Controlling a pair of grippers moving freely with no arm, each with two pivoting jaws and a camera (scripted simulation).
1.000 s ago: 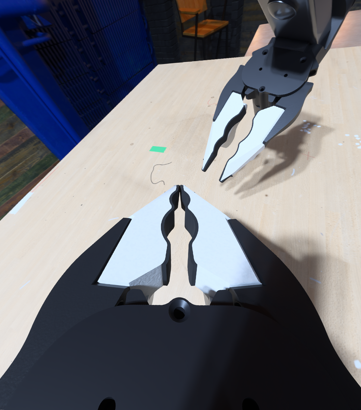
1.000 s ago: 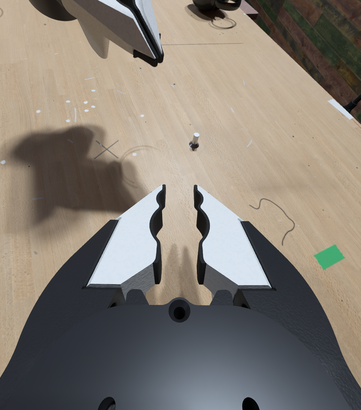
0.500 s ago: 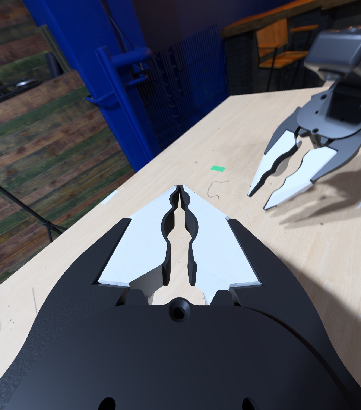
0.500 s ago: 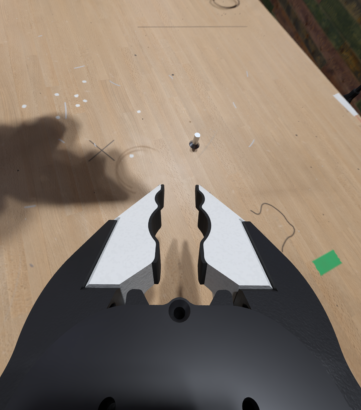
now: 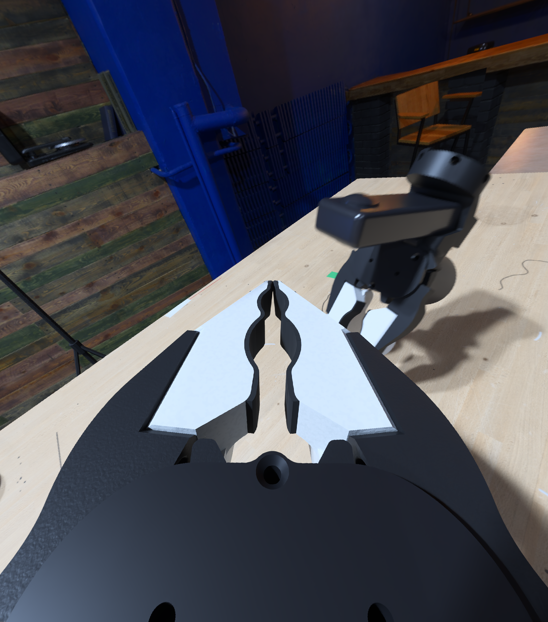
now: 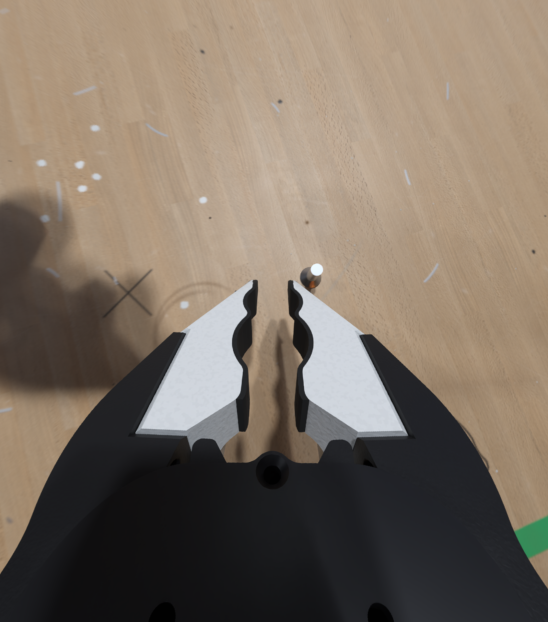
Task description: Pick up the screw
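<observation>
The screw (image 6: 312,276) is small and silver and stands upright on its head on the wooden table (image 6: 400,101), just beyond and slightly right of my right gripper's right fingertip. My right gripper (image 6: 272,284) is open and empty, pointing steeply down at the table. It also shows in the left wrist view (image 5: 363,323), tilted down with its fingertips near the table. My left gripper (image 5: 272,284) is shut and empty, held above the table near its left edge. The screw is not visible in the left wrist view.
A green tape piece (image 6: 542,537) lies at the right, also showing in the left wrist view (image 5: 332,275). A pencilled cross (image 6: 128,292) and white specks mark the table to the left. The table's left edge (image 5: 198,296) drops to a plank floor; a blue post (image 5: 164,101) stands beyond.
My right gripper has moved forward and down, tilting steeply, so the screw now sits right by its right fingertip. My left gripper has swung left and back.
</observation>
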